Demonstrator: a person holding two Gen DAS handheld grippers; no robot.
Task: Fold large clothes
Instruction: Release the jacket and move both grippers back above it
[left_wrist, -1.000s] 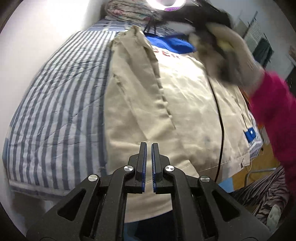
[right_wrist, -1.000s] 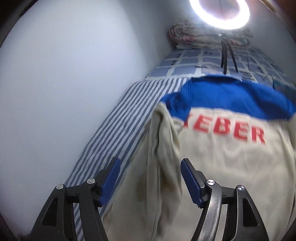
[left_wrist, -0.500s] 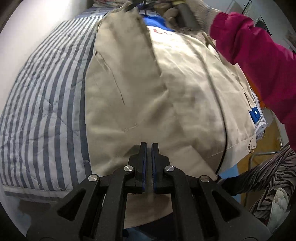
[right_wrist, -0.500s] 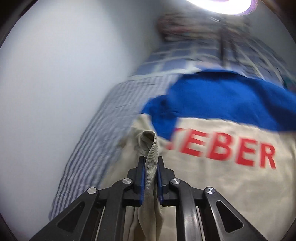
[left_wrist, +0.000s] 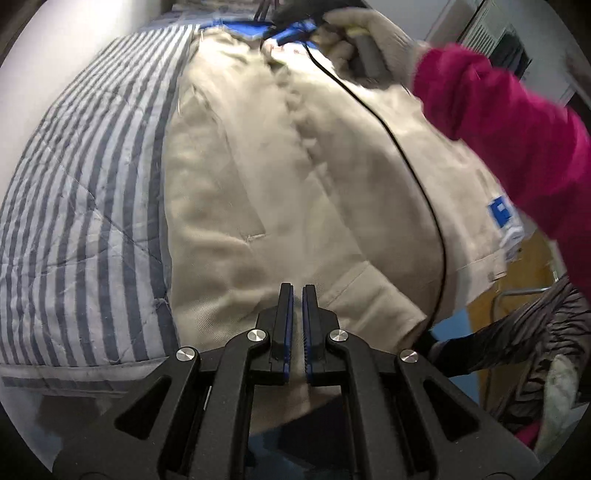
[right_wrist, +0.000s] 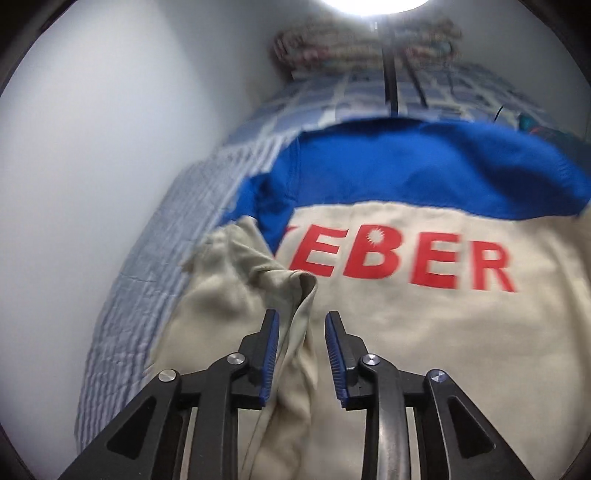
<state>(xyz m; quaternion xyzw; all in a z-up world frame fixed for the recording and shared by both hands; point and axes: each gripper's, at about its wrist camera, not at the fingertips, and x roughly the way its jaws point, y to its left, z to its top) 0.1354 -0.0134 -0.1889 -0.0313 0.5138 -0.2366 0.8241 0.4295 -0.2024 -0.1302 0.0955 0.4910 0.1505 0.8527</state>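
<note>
Along the wall-side edge of the bed (left_wrist: 85, 206), the beige jacket (left_wrist: 295, 177) lies back-up with its long axis running from the hem at the near edge up to the blue yoke at the far end. Its wall-side sleeve (right_wrist: 255, 295) is folded inward over the body, a raised ridge of cloth.

My right gripper (right_wrist: 301, 325) is at the shoulder end. Its jaws stand partly apart with that ridge of sleeve between them; the cloth lies against the left pad and clear of the other, so I judge it is not clamped. The red lettering (right_wrist: 399, 258) sits just beyond and to the right of it.

My left gripper (left_wrist: 297, 295) hangs over the hem at the near edge, jaws drawn nearly together, only a thin slit between the pads and nothing in them.

The relation that counts: the sleeve runs lengthwise, straight ahead of and under the right gripper, so that hand is the nearer one to lay it flat along the body. The hem lies directly below the left one, which would have to open before taking it.
</note>
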